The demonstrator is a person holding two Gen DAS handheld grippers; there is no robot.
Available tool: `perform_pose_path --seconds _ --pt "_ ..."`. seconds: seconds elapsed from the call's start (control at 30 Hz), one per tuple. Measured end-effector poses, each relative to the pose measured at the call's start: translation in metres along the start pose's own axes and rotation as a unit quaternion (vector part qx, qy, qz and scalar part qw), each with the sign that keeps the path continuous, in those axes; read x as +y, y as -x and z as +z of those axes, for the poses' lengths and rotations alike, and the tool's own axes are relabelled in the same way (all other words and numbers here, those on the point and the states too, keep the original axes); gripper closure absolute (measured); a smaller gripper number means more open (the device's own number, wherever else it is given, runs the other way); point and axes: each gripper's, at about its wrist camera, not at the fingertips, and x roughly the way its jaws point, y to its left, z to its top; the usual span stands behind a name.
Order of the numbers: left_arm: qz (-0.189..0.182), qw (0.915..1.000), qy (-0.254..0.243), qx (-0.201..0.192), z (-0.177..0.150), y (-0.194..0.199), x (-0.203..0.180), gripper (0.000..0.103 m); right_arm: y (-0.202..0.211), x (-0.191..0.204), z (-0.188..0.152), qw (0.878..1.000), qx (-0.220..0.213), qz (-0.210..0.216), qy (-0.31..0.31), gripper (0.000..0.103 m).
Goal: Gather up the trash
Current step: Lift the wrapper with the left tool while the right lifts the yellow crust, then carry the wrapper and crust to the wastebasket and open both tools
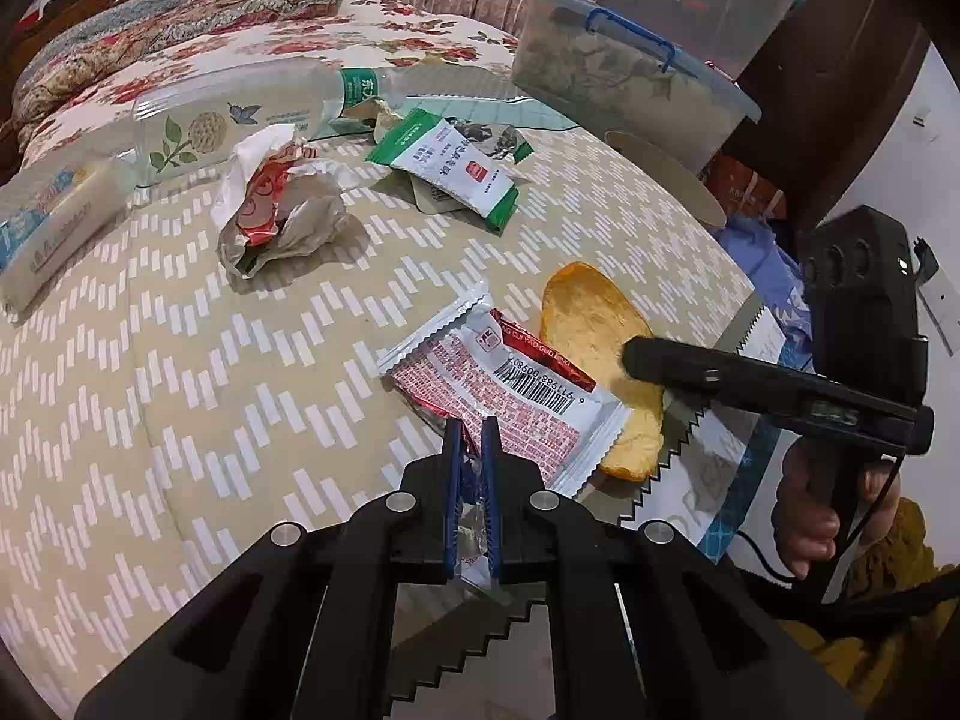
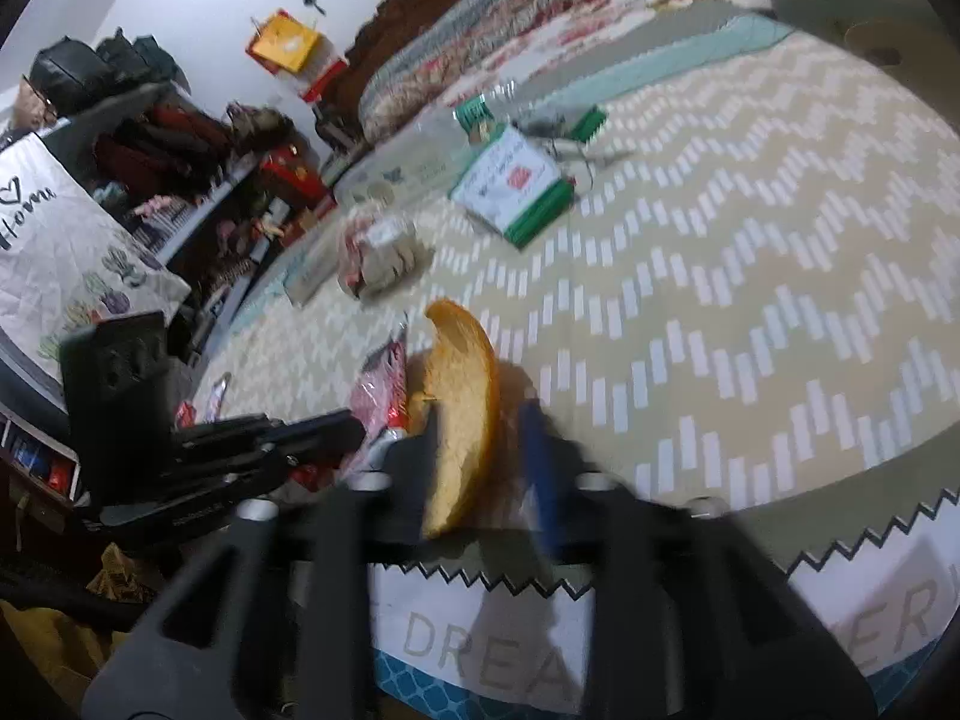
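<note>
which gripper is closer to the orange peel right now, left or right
Right. The right gripper has its open jaws on either side of the orange peel. The left gripper sits beside the peel, shut on the red and white wrapper.

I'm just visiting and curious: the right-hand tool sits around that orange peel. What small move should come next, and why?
Probably close the right tool on the curved orange fruit peel. The peel stands between its open fingers, which do not seem to press it yet, though the view is blurred. The left tool is already shut on the red-and-white foil snack wrapper, so the peel looks like the next piece to secure.
</note>
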Motion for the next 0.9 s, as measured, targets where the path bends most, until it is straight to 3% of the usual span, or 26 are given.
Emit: perform_pose_path --seconds 0.03,0.17,0.2,0.23,0.33,0.4,0.7,0.9 --pt "0.0 1.0 0.001 0.0 0.0 0.0 0.0 0.097 0.003 0.001 -0.001 1.0 -0.01 -0.003 0.003 0.038" --pt "0.0 1.0 0.003 0.0 0.002 -0.002 0.001 0.097 0.005 0.004 0.0 0.999 -0.01 -0.022 0.023 0.044" --pt "0.0 1.0 0.004 0.0 0.002 -0.001 0.001 0.097 0.005 0.002 0.0 1.0 -0.007 -0.021 0.021 0.053" --pt "0.0 1.0 0.006 0.001 0.002 -0.002 0.001 0.097 0.003 0.0 0.001 1.0 0.001 -0.014 0.016 0.069" --pt "0.0 0.9999 0.01 0.002 0.005 -0.004 0.001 0.097 -0.004 -0.002 0.001 1.0 0.013 -0.004 0.008 0.088" --pt "0.002 0.9999 0.011 0.005 0.008 -0.006 0.0 0.098 -0.005 -0.004 0.0 1.0 0.01 -0.003 0.003 0.092" --pt "-0.003 0.9997 -0.021 0.009 0.046 -0.027 -0.033 0.098 0.04 -0.064 0.014 0.995 -0.061 -0.025 -0.078 0.095" --pt "-0.027 0.9983 -0.047 0.023 0.089 -0.065 -0.073 0.098 0.081 -0.104 0.031 0.987 -0.111 -0.051 -0.104 0.095"
